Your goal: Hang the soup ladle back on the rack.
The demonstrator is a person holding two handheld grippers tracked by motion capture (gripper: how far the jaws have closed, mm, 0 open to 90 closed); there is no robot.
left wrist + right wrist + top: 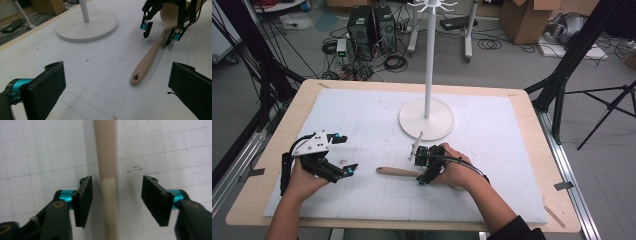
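A wooden spoon [398,171] lies flat on the white gridded mat [362,120] that covers the tabletop, its handle pointing toward the person's left and its bowl under the right gripper [428,164]. In the right gripper view the jaws are spread wide and straddle the spoon's neck, one on each side, neither touching the wood; the spoon sits closer to one jaw than the other.

That off-centre position looks like the main risk. If the jaws close from here, the nearer one would likely meet the spoon first and push it sideways or roll it, so the grip could land askew. The neck is also narrow and rounded, so a shallow pinch might slip when lifted, and the long handle could tip the spoon down.

The left gripper [330,157] rests well apart from the spoon on the mat, its jaws also spread and holding nothing. A white stand [427,118] with a round base sits just beyond the right gripper; a careless lift could knock it.
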